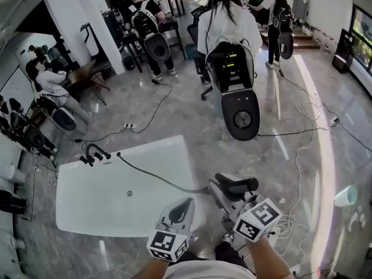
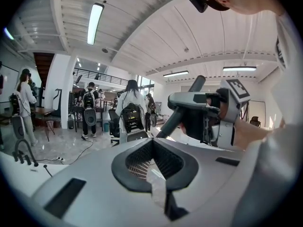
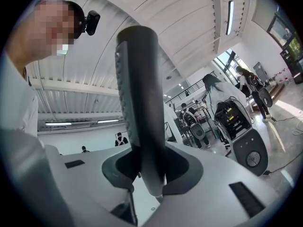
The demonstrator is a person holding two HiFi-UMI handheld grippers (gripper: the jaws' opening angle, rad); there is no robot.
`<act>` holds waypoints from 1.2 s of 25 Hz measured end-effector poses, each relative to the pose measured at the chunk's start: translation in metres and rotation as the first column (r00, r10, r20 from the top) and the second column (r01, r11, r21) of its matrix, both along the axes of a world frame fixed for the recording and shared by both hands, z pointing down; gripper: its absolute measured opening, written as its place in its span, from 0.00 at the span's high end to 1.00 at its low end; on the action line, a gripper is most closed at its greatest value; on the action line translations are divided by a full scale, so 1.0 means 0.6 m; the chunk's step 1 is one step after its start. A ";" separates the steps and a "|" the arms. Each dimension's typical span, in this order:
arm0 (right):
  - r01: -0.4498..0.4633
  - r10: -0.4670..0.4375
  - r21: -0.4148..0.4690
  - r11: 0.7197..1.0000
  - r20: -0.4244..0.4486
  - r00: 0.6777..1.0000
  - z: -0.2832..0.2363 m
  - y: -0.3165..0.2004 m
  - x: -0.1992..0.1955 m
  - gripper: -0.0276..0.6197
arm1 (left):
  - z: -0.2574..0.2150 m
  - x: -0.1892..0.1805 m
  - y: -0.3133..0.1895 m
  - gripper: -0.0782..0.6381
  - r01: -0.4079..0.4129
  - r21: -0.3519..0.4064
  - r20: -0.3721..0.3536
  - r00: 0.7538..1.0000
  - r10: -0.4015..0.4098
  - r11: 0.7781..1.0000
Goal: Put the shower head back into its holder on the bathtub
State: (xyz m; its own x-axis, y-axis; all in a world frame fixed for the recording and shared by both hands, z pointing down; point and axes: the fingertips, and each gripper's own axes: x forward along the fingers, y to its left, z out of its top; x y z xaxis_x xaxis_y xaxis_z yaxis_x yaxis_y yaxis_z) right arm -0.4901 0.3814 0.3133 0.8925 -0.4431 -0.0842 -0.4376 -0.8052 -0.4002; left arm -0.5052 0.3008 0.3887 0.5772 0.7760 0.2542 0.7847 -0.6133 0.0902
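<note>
The right gripper (image 1: 228, 189) has its jaws clamped on the dark shower head (image 1: 237, 185), held just off the white bathtub's (image 1: 116, 199) corner. The left gripper's (image 1: 185, 207) jaws are together, empty. The holder (image 1: 93, 154), well apart at the tub's other end, looks unfilled, so the placing is not yet done.

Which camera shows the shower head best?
The right gripper view: the shower head fills the frame, clamped between the jaws. The head view shows it small, with its hose. The left gripper view shows it side-on, farther off.
</note>
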 end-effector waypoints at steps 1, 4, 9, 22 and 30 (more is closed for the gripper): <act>0.007 -0.007 0.002 1.000 -0.002 1.000 0.001 0.017 0.004 0.78 | 0.001 -0.001 0.020 0.88 0.003 0.002 -0.003 1.000 -0.003 1.000; 0.016 -0.016 0.015 1.000 -0.004 1.000 0.001 0.057 0.017 0.78 | 0.002 0.001 0.063 0.88 0.013 0.012 -0.005 1.000 -0.013 1.000; 0.025 -0.025 0.022 0.999 -0.006 1.000 0.000 0.096 0.040 0.78 | 0.005 0.019 0.100 0.88 0.033 0.022 -0.001 0.999 -0.033 0.999; 0.055 -0.055 -0.014 0.998 0.001 0.998 0.008 0.172 0.207 0.78 | 0.033 0.182 0.172 0.88 0.072 -0.006 0.006 0.997 -0.072 0.997; 0.042 -0.043 -0.055 0.998 -0.017 0.999 -0.032 0.198 0.386 0.78 | 0.006 0.371 0.177 0.88 0.099 -0.020 -0.029 0.995 -0.099 0.995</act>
State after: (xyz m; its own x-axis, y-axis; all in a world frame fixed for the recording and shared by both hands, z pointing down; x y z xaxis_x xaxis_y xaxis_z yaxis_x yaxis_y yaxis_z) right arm -0.2587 0.5004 0.2941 0.8713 -0.4849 -0.0749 -0.4786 -0.8061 -0.3480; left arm -0.2827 0.4069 0.3924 0.6586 0.7190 0.2218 0.7226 -0.6866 0.0802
